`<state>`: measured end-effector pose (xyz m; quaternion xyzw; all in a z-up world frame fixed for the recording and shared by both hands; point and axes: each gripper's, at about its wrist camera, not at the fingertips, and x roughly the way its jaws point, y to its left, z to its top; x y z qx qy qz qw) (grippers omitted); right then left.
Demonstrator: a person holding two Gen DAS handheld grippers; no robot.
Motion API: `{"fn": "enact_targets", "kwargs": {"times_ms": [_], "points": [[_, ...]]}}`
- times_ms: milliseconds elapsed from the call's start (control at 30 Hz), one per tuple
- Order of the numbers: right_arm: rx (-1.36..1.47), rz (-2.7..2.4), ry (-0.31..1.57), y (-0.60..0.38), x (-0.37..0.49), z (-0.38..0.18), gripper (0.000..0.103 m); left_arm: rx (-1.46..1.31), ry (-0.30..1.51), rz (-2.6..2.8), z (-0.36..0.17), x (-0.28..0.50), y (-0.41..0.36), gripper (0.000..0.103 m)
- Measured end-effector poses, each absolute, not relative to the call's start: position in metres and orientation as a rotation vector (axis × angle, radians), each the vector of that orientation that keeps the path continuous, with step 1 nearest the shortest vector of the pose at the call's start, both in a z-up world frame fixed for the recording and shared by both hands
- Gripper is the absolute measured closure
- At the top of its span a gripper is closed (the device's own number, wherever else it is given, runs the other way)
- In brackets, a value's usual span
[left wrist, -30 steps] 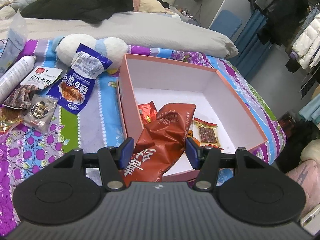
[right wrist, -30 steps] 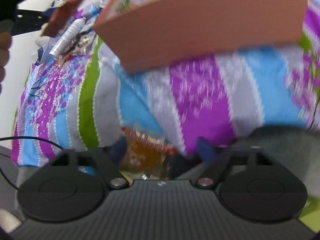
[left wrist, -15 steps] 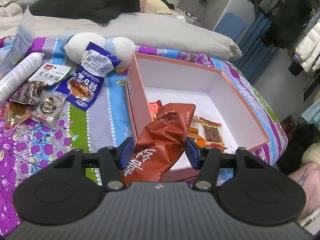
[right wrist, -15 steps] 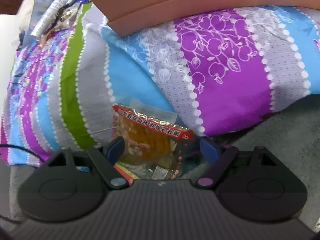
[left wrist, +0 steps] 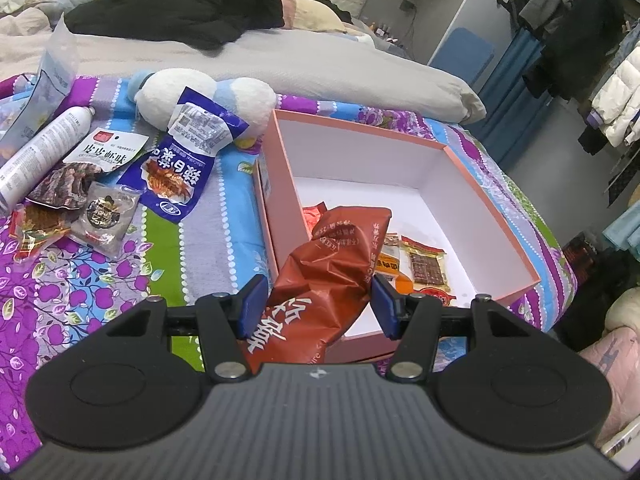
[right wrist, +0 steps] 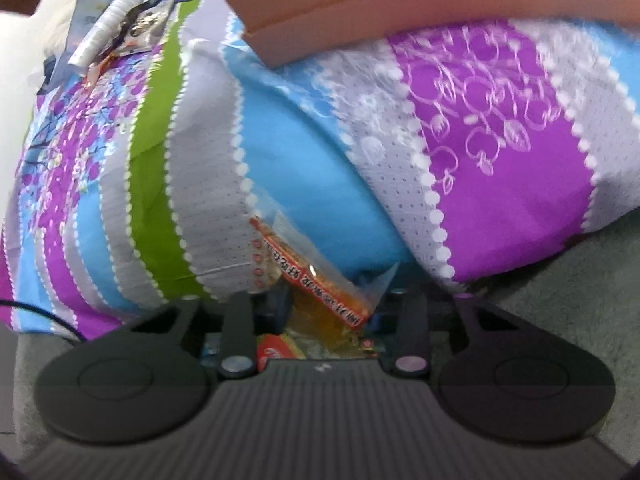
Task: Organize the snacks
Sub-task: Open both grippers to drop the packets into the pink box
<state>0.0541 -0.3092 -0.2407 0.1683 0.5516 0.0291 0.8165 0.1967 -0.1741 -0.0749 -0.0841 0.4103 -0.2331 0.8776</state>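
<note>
My left gripper (left wrist: 316, 304) is shut on a crumpled red-brown snack bag (left wrist: 332, 264), held over the near wall of the open pink box (left wrist: 488, 208). Small snack packets (left wrist: 426, 268) lie on the box's white floor. More packets, among them a blue one (left wrist: 180, 176), lie on the striped bedspread left of the box. In the right wrist view, my right gripper (right wrist: 328, 312) points down at the bed's edge below the pink box (right wrist: 400, 8). Its jaws are closing on an orange snack packet (right wrist: 316, 292), which sits tilted and crumpled between the pads.
A white spray bottle (left wrist: 40, 152) and a white-and-blue plush toy (left wrist: 200, 88) lie among the loose packets. Black clothes (left wrist: 180, 4) and a grey pillow (left wrist: 320, 68) lie behind. A person's forearm (left wrist: 612, 360) shows at the right. Grey fabric (right wrist: 580, 280) lies under the bedspread's edge.
The right jaws have drawn in around the orange packet, which now stands tilted and squeezed. The left gripper keeps the red-brown bag over the box, almost unmoved.
</note>
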Motion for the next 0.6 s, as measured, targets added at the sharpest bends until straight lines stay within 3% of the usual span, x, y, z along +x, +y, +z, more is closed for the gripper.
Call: {"fn": "enact_targets", "kwargs": {"times_ms": [600], "points": [[0.357, 0.010, 0.840, -0.367, 0.057, -0.078, 0.073, -0.172, 0.779, -0.531, -0.037, 0.206, -0.192, 0.041]]}}
